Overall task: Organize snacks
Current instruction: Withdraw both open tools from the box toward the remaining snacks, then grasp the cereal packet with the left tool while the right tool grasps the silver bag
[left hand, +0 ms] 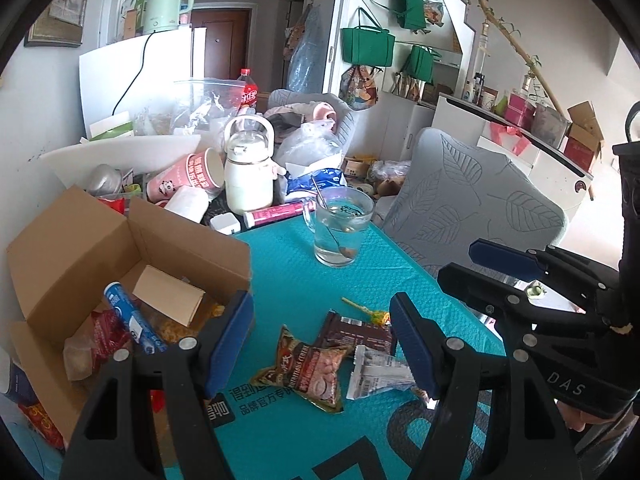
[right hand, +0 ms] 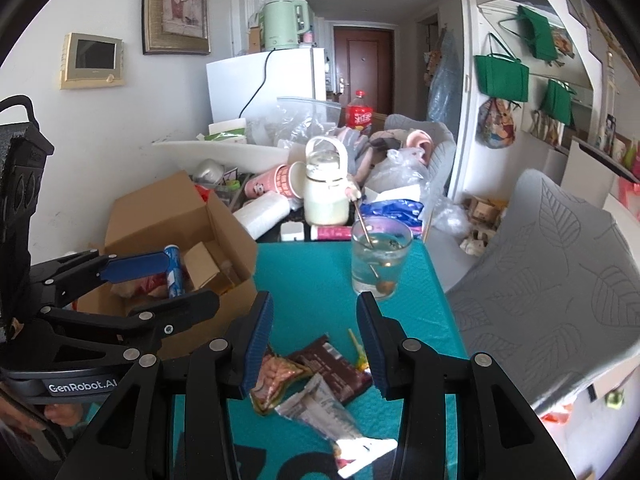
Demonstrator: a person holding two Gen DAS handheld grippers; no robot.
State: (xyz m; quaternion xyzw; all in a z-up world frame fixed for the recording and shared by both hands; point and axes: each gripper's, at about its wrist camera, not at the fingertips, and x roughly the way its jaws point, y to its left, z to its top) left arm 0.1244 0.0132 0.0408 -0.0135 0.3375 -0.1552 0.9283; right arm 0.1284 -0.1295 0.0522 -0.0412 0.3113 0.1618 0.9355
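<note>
Several snack packets lie on the teal mat (left hand: 320, 280): a brown-gold nut packet (left hand: 306, 368), a dark brown chocolate packet (left hand: 356, 330), a silver-white packet (left hand: 378, 372) and a yellow lollipop (left hand: 370, 312). They also show in the right wrist view: nut packet (right hand: 276, 376), chocolate packet (right hand: 332, 368), silver packet (right hand: 324, 412). An open cardboard box (left hand: 80, 264) at the left holds a blue tube (left hand: 134, 322) and other snacks. My left gripper (left hand: 322, 348) is open above the packets. My right gripper (right hand: 316, 344) is open above them too.
A glass of water with a spoon (left hand: 342, 226) stands on the mat behind the snacks. Beyond it are a white jug (left hand: 248, 172), pink cups (left hand: 192, 176), a pink tube (left hand: 276, 213) and clutter. A grey leaf-patterned chair (left hand: 472, 196) stands right of the table.
</note>
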